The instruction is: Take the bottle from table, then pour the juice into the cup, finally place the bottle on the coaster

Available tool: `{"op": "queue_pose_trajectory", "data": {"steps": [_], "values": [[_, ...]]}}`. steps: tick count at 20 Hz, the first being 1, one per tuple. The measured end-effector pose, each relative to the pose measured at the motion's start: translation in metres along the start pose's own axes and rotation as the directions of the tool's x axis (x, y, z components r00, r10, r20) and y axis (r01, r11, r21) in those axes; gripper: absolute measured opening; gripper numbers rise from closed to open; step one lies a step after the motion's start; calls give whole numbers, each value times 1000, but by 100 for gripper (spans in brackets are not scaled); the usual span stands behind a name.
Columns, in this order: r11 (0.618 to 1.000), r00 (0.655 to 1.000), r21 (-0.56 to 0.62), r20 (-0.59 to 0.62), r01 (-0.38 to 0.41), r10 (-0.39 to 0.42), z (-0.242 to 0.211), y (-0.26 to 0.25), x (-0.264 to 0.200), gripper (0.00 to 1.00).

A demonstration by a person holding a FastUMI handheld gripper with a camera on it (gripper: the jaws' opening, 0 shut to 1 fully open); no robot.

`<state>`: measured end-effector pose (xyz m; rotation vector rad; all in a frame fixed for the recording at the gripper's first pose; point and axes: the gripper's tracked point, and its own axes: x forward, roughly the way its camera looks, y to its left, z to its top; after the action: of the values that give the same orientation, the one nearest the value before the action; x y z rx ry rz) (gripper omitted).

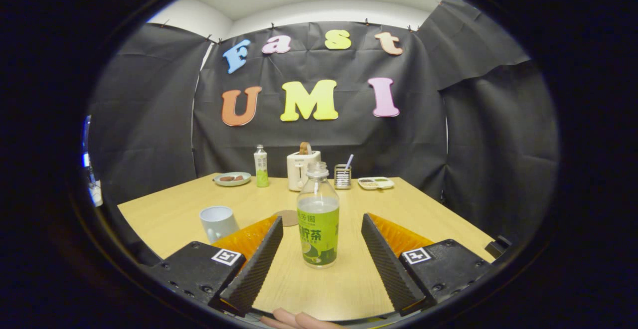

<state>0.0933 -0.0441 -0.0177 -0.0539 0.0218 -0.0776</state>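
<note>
The bottle [318, 215], uncapped and roughly two-thirds full of pale juice, stands upright on the table [174, 214] between the gripper [322, 225]'s wide-open fingers, untouched. Left of the bottle sits the cup [218, 223]; just behind it, the coaster [287, 217]. A toaster [300, 169] stands well beyond.

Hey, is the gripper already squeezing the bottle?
No, the gripper is open, with a gap between each finger and the bottle.

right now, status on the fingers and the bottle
Gripper open, fingers either side of the bottle, not touching. Bottle upright on table, cap off. Cup and coaster beyond, nothing blocking.
</note>
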Motion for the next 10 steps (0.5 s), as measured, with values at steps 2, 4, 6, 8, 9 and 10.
{"op": "queue_pose_trajectory", "data": {"steps": [2,4,6,8,9,10], "values": [[999,1000,31,-15,-11,11,-6,3,14,100],[998,999,41,-26,-37,38,-9,13,26,100],[999,999,16,-32,-37,38,-13,15,38,100],[1000,999,-14,-30,-18,17,-14,14,51,100],[1000,1000,-26,-27,-7,7,-13,14,58,100],[999,1000,-31,-21,8,-8,-13,9,63,100]]}}
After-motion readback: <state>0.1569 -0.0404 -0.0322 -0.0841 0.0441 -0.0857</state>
